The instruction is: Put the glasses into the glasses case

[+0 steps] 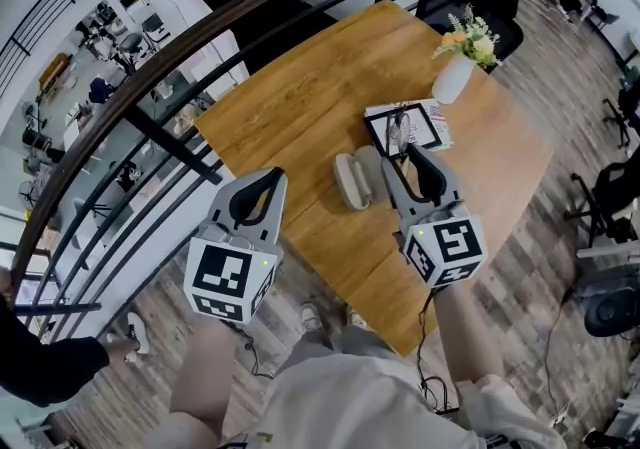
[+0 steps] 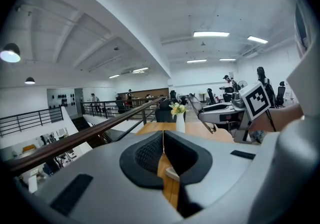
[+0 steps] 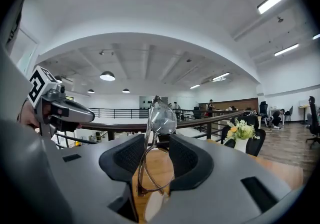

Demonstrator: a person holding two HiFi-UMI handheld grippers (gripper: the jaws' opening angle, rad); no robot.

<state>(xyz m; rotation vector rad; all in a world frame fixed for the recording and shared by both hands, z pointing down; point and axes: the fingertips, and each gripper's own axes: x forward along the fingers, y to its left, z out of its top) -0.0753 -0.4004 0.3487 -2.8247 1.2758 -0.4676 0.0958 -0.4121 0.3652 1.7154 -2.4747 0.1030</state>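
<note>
Right tool (image 3: 156, 157) first: its dark pads are pinched on the glasses (image 3: 158, 135). The frame stands on edge between them, one lens poking up above the pad tips and the other down in the gap. Over to the left tool (image 2: 163, 154): pads pressed together, only a thin slit of wooden tabletop (image 2: 161, 184) showing through, and nothing gripped.

From the head view, the right tool (image 1: 404, 151) has the glasses (image 1: 399, 129) up over the near edge of a booklet (image 1: 432, 123) lying on the tabletop (image 1: 300, 107). The print on that booklet is too small to read. The only other markings are the black-and-white square patterns on the two cubes.

The glasses case (image 1: 354, 180) lies open and pale on the wood just left of the right tool, not touching it, and I cannot see the glasses touching it either. The left tool (image 1: 262, 183) hangs at the tabletop's near-left edge, well apart from the case. A white vase (image 1: 452, 78) of flowers stands beyond the booklet.
</note>
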